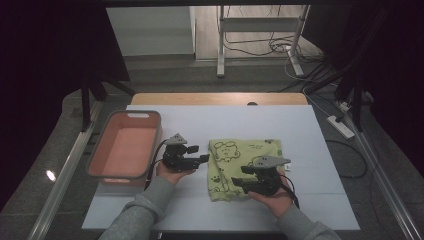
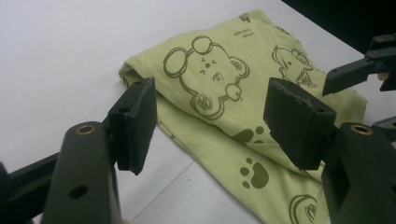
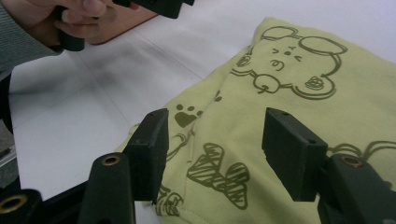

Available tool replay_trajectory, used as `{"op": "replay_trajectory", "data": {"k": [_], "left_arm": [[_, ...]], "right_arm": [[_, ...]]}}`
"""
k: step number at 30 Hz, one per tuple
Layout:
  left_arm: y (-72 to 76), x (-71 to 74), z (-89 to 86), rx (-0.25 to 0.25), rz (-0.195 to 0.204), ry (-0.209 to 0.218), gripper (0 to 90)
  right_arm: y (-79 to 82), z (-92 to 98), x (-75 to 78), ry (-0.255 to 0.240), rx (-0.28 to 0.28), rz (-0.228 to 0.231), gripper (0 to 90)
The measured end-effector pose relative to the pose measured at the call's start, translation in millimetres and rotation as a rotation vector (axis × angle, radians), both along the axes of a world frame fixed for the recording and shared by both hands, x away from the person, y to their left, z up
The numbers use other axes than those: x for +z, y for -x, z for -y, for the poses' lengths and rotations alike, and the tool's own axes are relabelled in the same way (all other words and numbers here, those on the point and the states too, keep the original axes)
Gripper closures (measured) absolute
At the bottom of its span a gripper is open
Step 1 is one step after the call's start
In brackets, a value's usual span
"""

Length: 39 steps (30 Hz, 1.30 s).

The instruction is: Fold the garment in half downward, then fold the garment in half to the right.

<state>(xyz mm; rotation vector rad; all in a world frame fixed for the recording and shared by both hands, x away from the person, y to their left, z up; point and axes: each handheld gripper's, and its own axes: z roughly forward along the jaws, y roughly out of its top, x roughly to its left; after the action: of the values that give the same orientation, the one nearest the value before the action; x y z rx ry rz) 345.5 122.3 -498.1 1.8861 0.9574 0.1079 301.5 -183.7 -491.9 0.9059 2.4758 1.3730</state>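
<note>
nearest to the person, 2 grey sleeves come in from the near edge of the high view, and each hand holds 1 gripper over the white table [image 1: 150,210]. the right gripper [image 1: 239,177] is over the near right part of the folded green cloth [image 1: 245,167], with its tips pointing to the left. in the right gripper view its 2 jaws stand apart, released, and nothing is pinched; the near left corner of the cloth lies under and between them. i cannot tell if a jaw touches the fabric.

a little farther, the left gripper [image 1: 205,154] is just beside the left edge of the cloth, with its tips pointing to the right. in the left gripper view its 2 jaws are also apart and hold nothing; the folded left edge of the cloth lies beyond them, with bare table under the left jaw.

the cloth lies flat on the table, a bit right of the middle, folded to about a square. it is light green with dark green bear drawings and paw prints.

to the left of the left gripper stands a pink bin [image 1: 150,145] with a grey rim, near the left edge of the table. it is apart from the cloth.
</note>
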Motion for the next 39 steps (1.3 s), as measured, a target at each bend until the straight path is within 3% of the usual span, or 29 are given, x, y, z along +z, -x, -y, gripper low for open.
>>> {"op": "replay_trajectory", "data": {"k": [18,39], "left_arm": [[-11.7,4.3,6.6,0.0,-0.014,0.002,34.5],[-32.3,-4.1,18.6,0.02,-0.055,-0.031,34.0]], "right_arm": [[0.8,-8.1,-0.7,-0.001,0.014,0.001,41.7],[-1.1,-15.2,-4.4,0.007,0.029,-0.004,41.6]]}}
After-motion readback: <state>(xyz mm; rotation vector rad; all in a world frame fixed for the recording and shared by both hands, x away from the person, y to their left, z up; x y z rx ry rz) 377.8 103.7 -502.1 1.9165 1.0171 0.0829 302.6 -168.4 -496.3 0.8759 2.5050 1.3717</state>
